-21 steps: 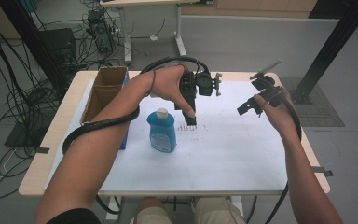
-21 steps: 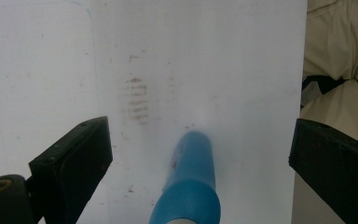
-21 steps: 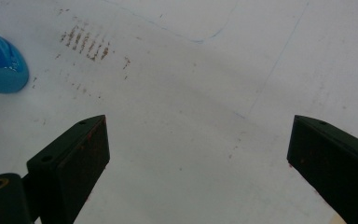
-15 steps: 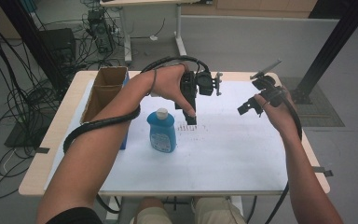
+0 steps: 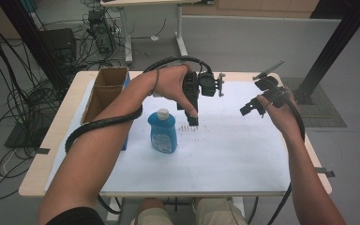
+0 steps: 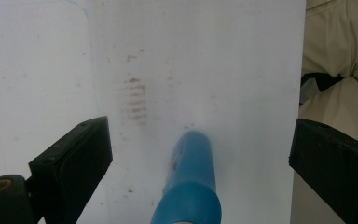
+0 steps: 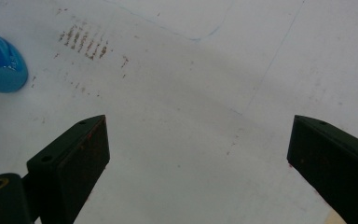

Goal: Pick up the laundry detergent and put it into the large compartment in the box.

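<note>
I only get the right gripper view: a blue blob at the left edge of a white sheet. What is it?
Observer: A blue bottle with a white cap, standing upright.
Operator: Is anything holding it?
Observer: No. The left gripper hangs beside it, jaws open and apart from it.
Operator: Anything else on the table?
Observer: A cardboard box at the table's left edge.
</note>
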Motion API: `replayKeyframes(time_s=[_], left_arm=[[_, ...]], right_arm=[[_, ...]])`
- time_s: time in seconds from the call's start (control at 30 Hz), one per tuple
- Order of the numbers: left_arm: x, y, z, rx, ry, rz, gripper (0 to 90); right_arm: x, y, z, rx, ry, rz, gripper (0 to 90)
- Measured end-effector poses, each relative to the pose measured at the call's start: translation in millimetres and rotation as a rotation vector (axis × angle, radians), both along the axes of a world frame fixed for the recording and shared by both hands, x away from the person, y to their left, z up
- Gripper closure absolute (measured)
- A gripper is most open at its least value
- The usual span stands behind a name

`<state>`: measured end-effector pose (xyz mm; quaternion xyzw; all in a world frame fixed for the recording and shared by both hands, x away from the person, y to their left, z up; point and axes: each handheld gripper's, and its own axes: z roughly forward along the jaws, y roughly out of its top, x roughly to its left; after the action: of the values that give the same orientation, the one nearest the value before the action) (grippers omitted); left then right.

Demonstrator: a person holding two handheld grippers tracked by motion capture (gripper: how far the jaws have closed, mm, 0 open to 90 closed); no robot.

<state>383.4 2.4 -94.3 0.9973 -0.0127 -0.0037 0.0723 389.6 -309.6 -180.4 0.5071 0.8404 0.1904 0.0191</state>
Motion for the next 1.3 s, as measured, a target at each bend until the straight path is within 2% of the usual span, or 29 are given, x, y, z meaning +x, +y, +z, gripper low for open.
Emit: replayKeyframes(time_s=[0.53,0.97,1.13,1.3], left_arm=[[3.2,9.4,2.4,0.020,0.007,0.003,6.2],[2.4,39.2,7.7,0.044,0.002,0.024,6.2],[1.3,46.9,11.1,0.050,-0.019,0.029,6.4],[2.5,51.3,12.2,0.053,-0.022,0.027,6.4]], right_arm=[[-2.8,1.1,1.5,-0.005,0.001,-0.003,5.7],[-6.3,7.1,2.0,-0.018,0.010,-0.016,5.9],[-8.3,8.2,2.9,-0.021,0.010,-0.025,5.8],[-9.6,9.5,3.0,-0.023,0.012,-0.027,5.9]])
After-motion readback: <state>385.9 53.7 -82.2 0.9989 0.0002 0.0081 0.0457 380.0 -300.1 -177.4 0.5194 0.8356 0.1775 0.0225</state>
